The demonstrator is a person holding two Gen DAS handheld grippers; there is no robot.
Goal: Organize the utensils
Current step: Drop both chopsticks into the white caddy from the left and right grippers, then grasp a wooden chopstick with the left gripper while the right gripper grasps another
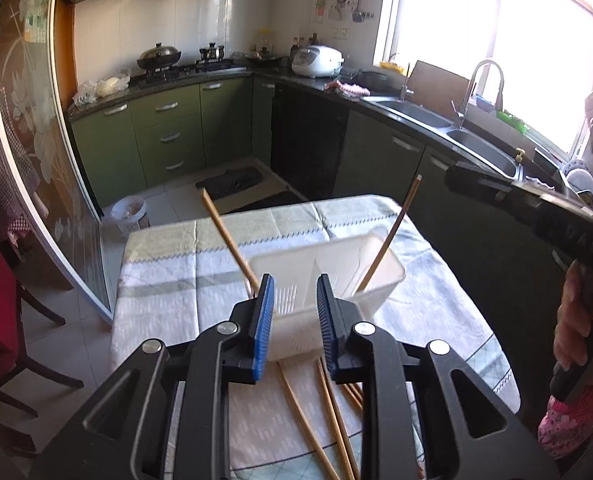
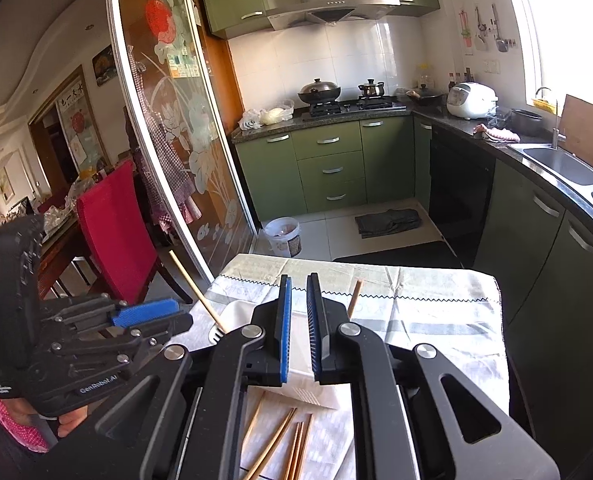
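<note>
A white plastic basket (image 1: 336, 276) stands on the tablecloth with two wooden chopsticks in it, one leaning left (image 1: 224, 232) and one leaning right (image 1: 396, 228). My left gripper (image 1: 294, 290) hovers just before the basket's near wall, open, with nothing between its blue pads. Several loose chopsticks (image 1: 320, 416) lie on the cloth under it. In the right wrist view my right gripper (image 2: 298, 286) is shut to a thin slit and holds nothing. Loose chopsticks (image 2: 280, 440) lie below it. The left gripper (image 2: 168, 314) is to its left, beside the basket (image 2: 232, 314).
The small table (image 1: 168, 264) has a checked cloth and drops off at every edge. A red chair (image 2: 112, 236) and a glass sliding door (image 2: 168, 128) are on the left. The green counter with a sink (image 1: 468, 136) runs along the right. A hand (image 1: 576, 320) holds the right gripper (image 1: 456, 178).
</note>
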